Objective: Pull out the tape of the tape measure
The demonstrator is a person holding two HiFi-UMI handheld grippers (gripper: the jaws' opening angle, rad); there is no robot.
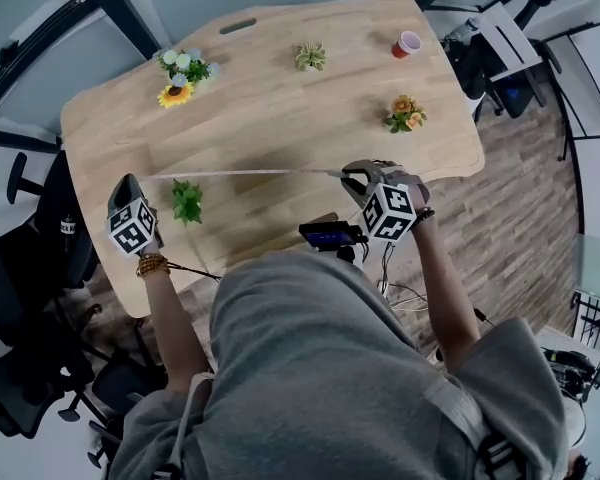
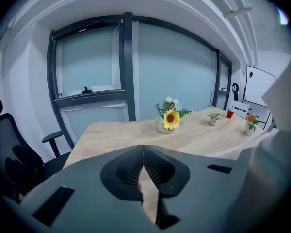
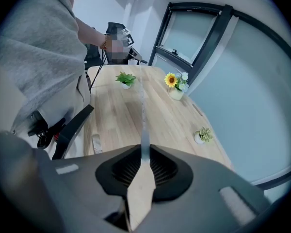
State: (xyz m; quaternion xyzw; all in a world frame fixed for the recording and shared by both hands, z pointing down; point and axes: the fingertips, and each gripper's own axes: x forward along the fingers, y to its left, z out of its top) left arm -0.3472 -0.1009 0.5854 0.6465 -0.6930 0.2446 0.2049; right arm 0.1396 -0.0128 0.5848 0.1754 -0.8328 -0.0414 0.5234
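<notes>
No word, number or brand can be read anywhere. The left cube point(image 1: 132, 225) and the right cube point(image 1: 390, 211) carry black-and-white square marker patterns, which are codes and not letters. The tape point(image 1: 240, 174) shows faint markings along its length in the right gripper view, too small to make out. A small screen point(image 1: 330, 235) glows blue, and its content is too blurred to read.
</notes>
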